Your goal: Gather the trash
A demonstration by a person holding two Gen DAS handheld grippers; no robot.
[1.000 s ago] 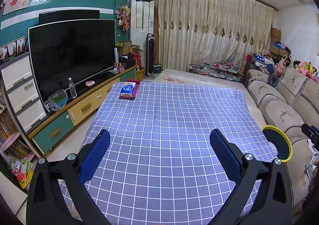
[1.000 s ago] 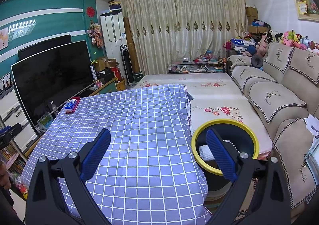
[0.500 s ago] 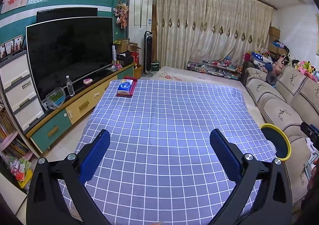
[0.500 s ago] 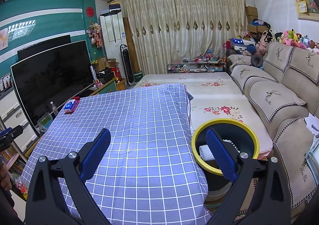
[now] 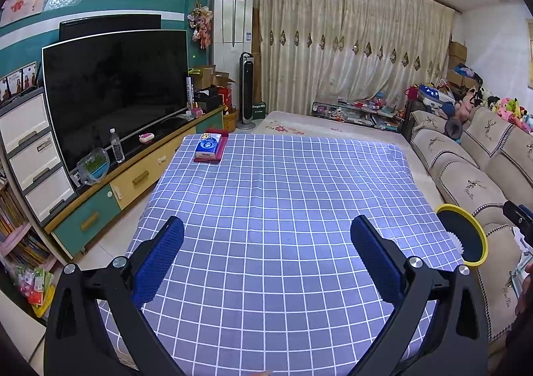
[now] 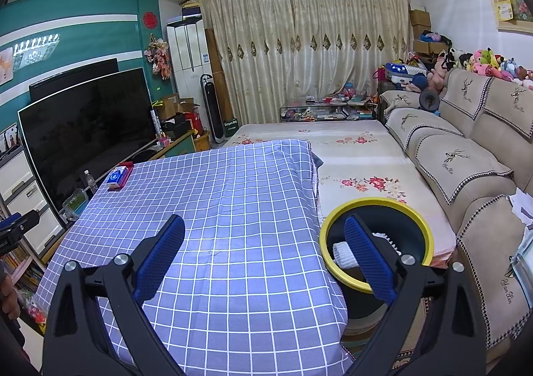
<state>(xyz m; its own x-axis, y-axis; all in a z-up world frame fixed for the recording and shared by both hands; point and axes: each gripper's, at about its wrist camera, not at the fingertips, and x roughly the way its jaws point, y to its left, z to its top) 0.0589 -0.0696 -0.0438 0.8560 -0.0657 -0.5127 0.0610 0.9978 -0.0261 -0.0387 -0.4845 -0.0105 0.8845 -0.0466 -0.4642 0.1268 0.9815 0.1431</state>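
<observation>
A dark trash bin with a yellow rim (image 6: 376,206) stands at the table's right side and holds white paper trash (image 6: 344,252); it also shows in the left wrist view (image 5: 479,236). The table carries a blue checked cloth (image 5: 283,209) (image 6: 216,209). My left gripper (image 5: 266,259) is open and empty above the near part of the cloth. My right gripper (image 6: 263,259) is open and empty over the table's right edge, its right finger (image 6: 366,259) in front of the bin.
A blue tissue pack on a red box (image 5: 209,146) (image 6: 117,176) lies at the table's far left corner. A TV cabinet (image 5: 133,176) with a television and water bottle (image 5: 116,149) runs along the left. A sofa (image 6: 466,176) runs along the right.
The left gripper's view has pulled back and tilted slightly, so the tissue pack sits a little lower and more of the table shows. The right gripper has stayed still.
</observation>
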